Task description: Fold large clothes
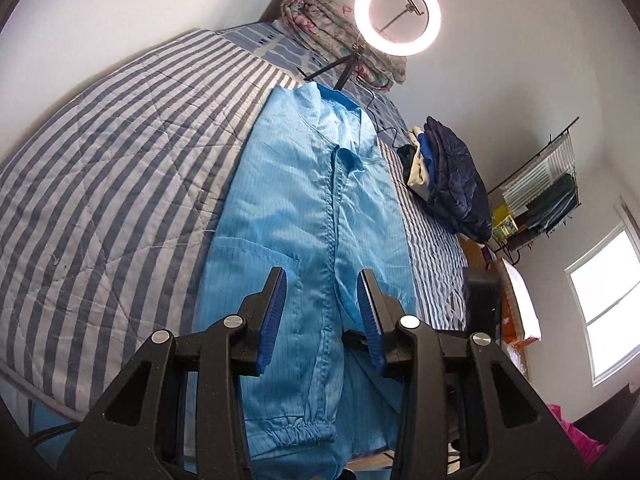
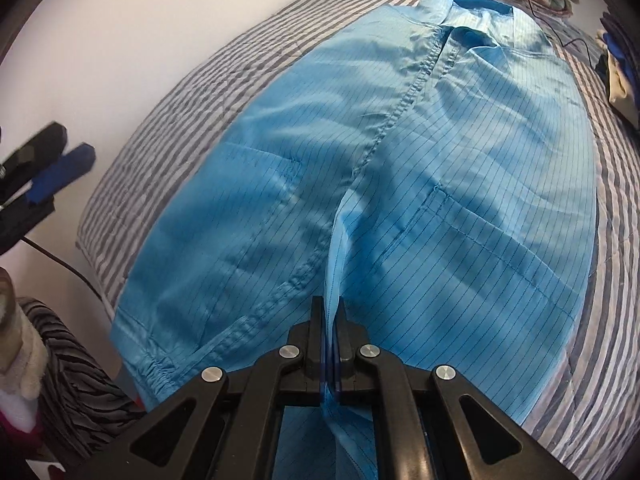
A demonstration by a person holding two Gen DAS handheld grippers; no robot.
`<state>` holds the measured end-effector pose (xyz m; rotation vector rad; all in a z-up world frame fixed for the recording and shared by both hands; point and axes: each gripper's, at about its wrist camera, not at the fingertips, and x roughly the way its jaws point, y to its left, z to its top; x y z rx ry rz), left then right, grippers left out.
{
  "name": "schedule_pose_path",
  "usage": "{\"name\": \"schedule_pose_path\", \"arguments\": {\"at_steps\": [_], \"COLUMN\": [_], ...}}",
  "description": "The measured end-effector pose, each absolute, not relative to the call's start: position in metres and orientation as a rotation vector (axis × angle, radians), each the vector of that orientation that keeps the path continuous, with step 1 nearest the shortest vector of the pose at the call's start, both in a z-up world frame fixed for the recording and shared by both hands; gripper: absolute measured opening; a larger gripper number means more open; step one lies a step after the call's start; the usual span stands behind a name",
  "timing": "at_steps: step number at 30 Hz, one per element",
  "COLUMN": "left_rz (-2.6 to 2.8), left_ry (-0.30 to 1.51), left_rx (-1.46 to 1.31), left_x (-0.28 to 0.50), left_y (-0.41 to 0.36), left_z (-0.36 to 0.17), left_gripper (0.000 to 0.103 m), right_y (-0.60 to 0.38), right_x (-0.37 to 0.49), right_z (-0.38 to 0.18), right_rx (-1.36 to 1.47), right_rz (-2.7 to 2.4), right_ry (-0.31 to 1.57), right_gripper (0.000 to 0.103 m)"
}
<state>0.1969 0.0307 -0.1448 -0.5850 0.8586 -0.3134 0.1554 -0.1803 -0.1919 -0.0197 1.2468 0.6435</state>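
Blue garment (image 2: 400, 200) lies flat along the striped bed (image 1: 100, 180). Right gripper (image 2: 330, 312) pinches a raised fold at its near edge. Left gripper (image 1: 324, 284) hangs spread above the cloth, holding nothing.

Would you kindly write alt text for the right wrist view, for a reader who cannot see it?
The right gripper pinches a fold of a light blue pinstriped garment spread over a striped quilt. The left gripper shows at the left edge, away from the cloth.
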Motion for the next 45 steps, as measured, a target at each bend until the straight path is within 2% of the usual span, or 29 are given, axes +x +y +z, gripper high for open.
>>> {"name": "schedule_pose_path", "arguments": {"at_steps": [1, 3, 10, 12, 19, 24, 29, 35, 38, 45], "left_rz": [-0.318, -0.326, -0.347, -0.353, -0.401, -0.412, -0.405, -0.374, -0.361, -0.342], "left_ry": [0.858, 0.858, 0.888, 0.899, 0.948, 0.954, 0.947, 0.954, 0.954, 0.971], "left_rx": [-0.569, -0.549, -0.542, -0.528, -0.474, -0.478, -0.478, -0.503, -0.513, -0.528], "left_x": [0.196, 0.194, 0.189, 0.187, 0.181, 0.183, 0.183, 0.183, 0.181, 0.176], "left_y": [0.027, 0.023, 0.018, 0.014, -0.013, -0.025, -0.025, -0.006, 0.003, 0.018], "left_z": [-0.145, -0.143, -0.147, -0.150, -0.160, -0.161, -0.159, -0.163, -0.165, -0.172], "left_gripper": [0.036, 0.036, 0.036, 0.036, 0.036, 0.036, 0.036, 0.036, 0.036, 0.036], "right_y": [-0.185, -0.199, -0.264, -0.288, -0.357, -0.351, -0.306, -0.244, -0.235, -0.280], "right_x": [0.154, 0.149, 0.128, 0.122, 0.117, 0.116, 0.115, 0.085, 0.069, 0.059], "right_z": [-0.186, -0.172, -0.123, -0.123, -0.172, -0.189, -0.192, -0.173, -0.164, -0.151], "right_rx": [0.005, 0.079, 0.293, 0.314, 0.540, 0.582, 0.497, 0.373, 0.362, 0.368], "right_rz": [0.652, 0.688, 0.718, 0.659, 0.527, 0.555, 0.655, 0.835, 0.922, 0.709], "right_ry": [1.234, 1.218, 1.094, 1.083, 1.163, 1.181, 1.221, 1.253, 1.274, 1.159], "right_gripper": [0.009, 0.032, 0.033, 0.045, 0.045, 0.044, 0.033, 0.033, 0.037, 0.035]}}
